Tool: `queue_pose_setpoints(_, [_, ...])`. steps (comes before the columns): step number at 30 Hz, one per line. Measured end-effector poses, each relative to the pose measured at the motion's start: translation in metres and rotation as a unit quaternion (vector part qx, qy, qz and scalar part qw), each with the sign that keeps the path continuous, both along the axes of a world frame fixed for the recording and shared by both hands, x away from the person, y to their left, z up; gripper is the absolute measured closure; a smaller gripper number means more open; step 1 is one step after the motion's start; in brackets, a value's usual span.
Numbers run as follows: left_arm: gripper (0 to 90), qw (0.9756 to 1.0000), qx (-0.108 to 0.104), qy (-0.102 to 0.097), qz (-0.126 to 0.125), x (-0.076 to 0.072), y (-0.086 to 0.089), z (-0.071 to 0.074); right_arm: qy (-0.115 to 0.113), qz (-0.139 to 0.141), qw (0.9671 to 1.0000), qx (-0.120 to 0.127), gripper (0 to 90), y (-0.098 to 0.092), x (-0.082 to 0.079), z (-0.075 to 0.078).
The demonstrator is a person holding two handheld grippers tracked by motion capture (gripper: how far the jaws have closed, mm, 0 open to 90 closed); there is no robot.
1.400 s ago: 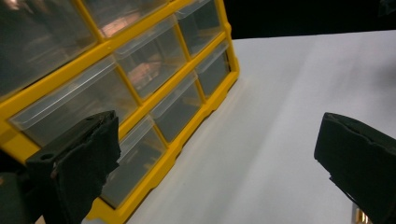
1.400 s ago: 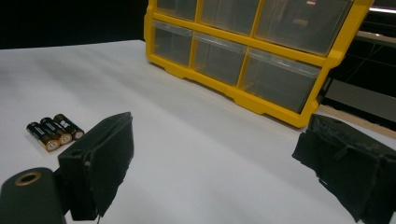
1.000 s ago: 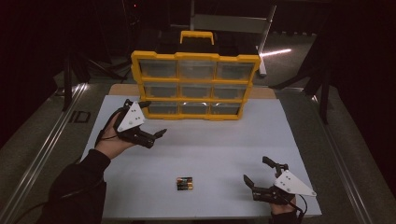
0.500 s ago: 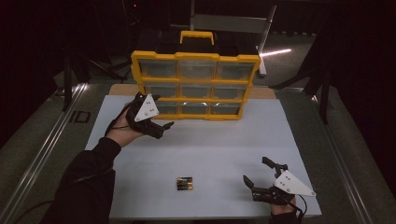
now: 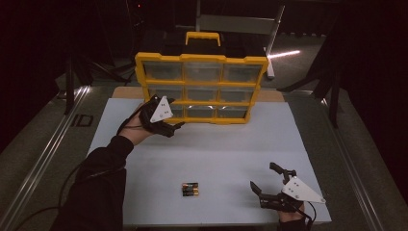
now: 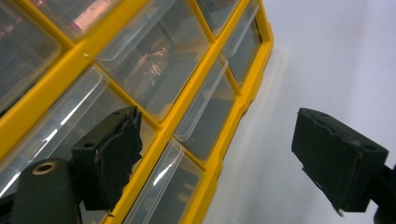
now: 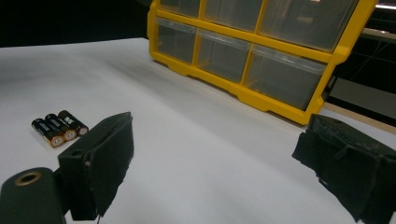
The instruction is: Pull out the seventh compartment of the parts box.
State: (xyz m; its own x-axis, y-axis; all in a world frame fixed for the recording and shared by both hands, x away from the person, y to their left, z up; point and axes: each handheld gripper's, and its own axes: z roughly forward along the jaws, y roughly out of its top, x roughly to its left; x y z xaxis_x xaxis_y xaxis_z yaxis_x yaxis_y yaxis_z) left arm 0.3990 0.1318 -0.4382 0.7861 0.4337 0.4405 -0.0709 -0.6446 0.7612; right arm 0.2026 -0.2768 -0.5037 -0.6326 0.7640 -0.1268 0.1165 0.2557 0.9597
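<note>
Yellow drawer cabinet [image 5: 201, 86] stands upright at the far edge of the white table [image 5: 216, 144], its black-and-yellow carry handle on top and its clear plastic drawers in three rows of three facing me. My left gripper [image 5: 172, 128] is up against the lower left corner of its front, just beside the bottom-left drawer [image 5: 177, 111]; my hand [image 5: 132, 131] and dark sleeve reach in behind it. In the left gripper view my left gripper [image 6: 215, 163] looks slantwise across the cabinet's front: one black jaw lies over the clear drawer faces and the yellow frame [image 6: 219, 154], the other hangs over bare white table [image 6: 327, 56]. Those jaws have just been closing a little, yet a wide gap remains and nothing sits between them; I cannot tell whether the near jaw touches a drawer. My right gripper [image 5: 265, 186] rests low at the near right of the table, well apart from the cabinet, jaws spread wide with nothing in them. Three batteries [image 5: 190, 189] lie side by side, touching one another, on the table to its left; in the right gripper view they [image 7: 59, 127] sit just beyond my left-hand jaw, with the cabinet [image 7: 261, 51] farther back.
</note>
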Motion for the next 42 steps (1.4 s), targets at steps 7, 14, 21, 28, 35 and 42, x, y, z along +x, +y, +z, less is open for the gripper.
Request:
queue_pose_setpoints(7, [25.9,0.9995,0.030,-0.004,0.003,0.013,-0.008,-0.012,0.002,0.000,1.0000,0.003,9.2,-0.001,0.001,-0.001])
queue_pose_setpoints(14, [32.2,0.9978,0.054,-0.038,-0.005,0.019,-0.010,-0.022,0.006,0.001,1.0000,0.003,9.2,-0.001,0.001,-0.003])
queue_pose_setpoints(21, [42.4,0.9942,0.085,-0.065,-0.010,0.028,-0.012,-0.039,0.009,0.000,1.0000,0.002,9.2,-0.002,0.002,-0.004])
queue_pose_setpoints(28, [52.4,0.9917,0.095,-0.085,-0.018,0.034,-0.015,-0.046,0.012,0.007,0.9999,0.002,9.2,-0.002,0.001,-0.005])
queue_pose_setpoints(35, [54.4,0.9832,0.119,-0.139,-0.001,0.039,-0.020,-0.058,0.014,0.006,0.9999,0.003,9.3,-0.004,0.002,-0.006])
queue_pose_setpoints(42, [58.7,0.9793,0.138,-0.148,-0.002,0.040,-0.021,-0.066,0.016,0.007,0.9998,0.003,9.3,-0.004,0.001,-0.006])
